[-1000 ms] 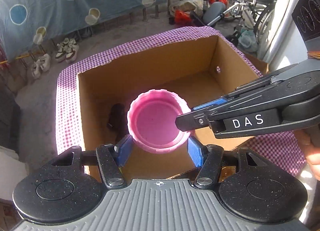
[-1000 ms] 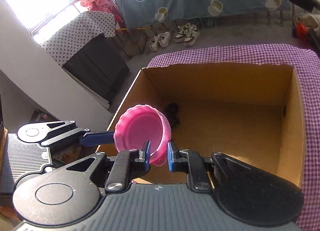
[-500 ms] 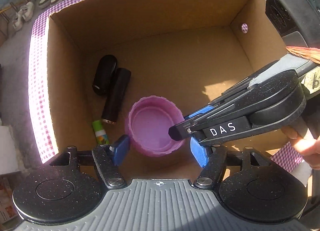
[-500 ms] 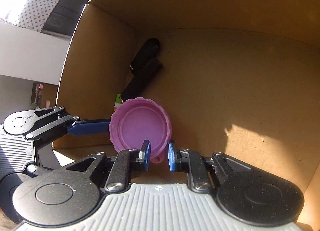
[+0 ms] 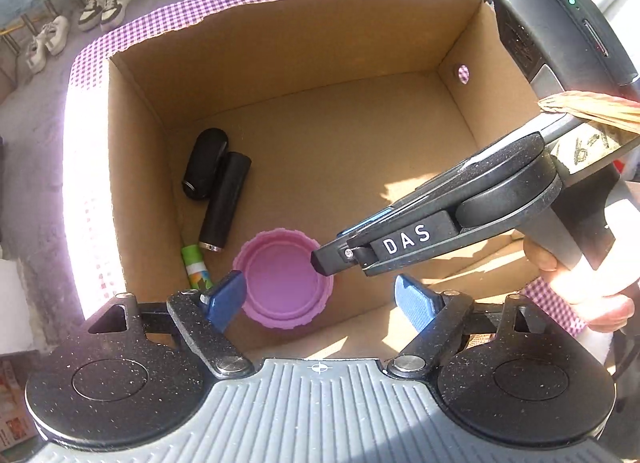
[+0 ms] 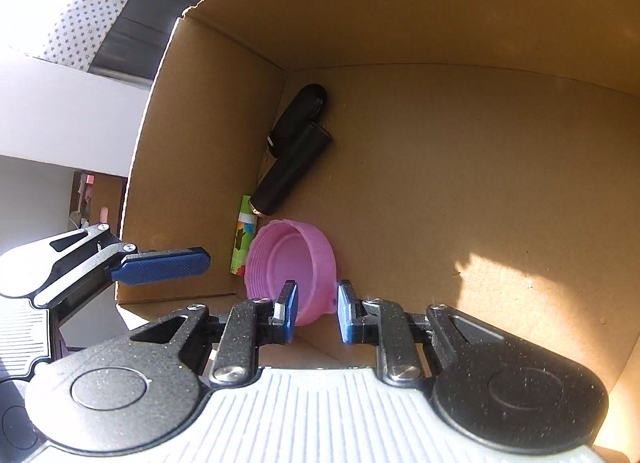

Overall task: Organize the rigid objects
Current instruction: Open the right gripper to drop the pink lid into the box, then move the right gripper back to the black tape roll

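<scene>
The right gripper [image 6: 316, 305] pinches the near rim of the pink lid [image 6: 290, 269], one pad inside the rim and one outside, so the lid hangs just ahead of it, tilted and low over the floor of the cardboard box [image 6: 440, 183]. The left gripper [image 5: 320, 297] has just been opening; its jaws now stand spread, and whether its left pad still touches the lid I cannot tell. The right hand is therefore the one to set it down, beside the black tube [image 6: 290, 169] and green stick [image 6: 242, 233] at the left wall.

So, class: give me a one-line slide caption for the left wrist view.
Right gripper pinches pink lid inside cardboard box; left gripper open.
</scene>
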Tool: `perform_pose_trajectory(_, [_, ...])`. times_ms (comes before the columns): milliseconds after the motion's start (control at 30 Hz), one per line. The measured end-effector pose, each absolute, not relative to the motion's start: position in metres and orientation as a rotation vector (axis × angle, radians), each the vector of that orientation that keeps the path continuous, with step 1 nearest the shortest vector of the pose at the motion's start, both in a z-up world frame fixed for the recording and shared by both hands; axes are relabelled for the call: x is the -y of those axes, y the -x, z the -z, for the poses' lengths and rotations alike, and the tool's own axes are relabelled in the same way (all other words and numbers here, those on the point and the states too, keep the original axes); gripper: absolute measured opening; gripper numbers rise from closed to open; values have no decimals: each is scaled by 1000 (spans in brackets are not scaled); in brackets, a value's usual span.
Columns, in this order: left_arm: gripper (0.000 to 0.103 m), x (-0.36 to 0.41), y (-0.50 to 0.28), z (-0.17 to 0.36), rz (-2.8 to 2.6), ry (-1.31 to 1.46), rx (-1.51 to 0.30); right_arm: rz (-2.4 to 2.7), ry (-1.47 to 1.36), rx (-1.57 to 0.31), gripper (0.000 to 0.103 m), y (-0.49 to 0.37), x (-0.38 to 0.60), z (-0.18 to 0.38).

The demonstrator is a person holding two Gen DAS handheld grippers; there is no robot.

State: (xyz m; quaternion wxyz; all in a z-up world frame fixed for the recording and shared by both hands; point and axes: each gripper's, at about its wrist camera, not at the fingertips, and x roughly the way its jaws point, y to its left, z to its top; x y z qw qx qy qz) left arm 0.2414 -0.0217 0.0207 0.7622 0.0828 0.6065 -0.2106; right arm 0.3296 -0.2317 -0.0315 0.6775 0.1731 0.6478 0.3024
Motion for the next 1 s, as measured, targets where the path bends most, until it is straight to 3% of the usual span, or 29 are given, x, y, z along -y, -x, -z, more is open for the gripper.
perform_pose_trajectory(200, [82, 25, -216, -51, 456, -154, -1143, -664, -511, -1190, 23, -295, 272, -27])
perform_pose_trajectory(433, [83, 18, -148, -88, 473, -109, -902, -584, -521, -891, 24, -188, 313, -73])
perform_pose_trajectory(533, [85, 17, -120, -87, 476, -76, -852, -552, -550, -809, 34, -143, 324, -73])
perform_pose_trajectory(600, [85, 14, -106, -86, 475, -67, -839, -533, -569, -775, 47, -119, 330, -69])
perform_pose_trajectory(1000, [86, 8, -40, -37, 412, -50, -880, -430, -537, -778, 47, -38, 332, -27])
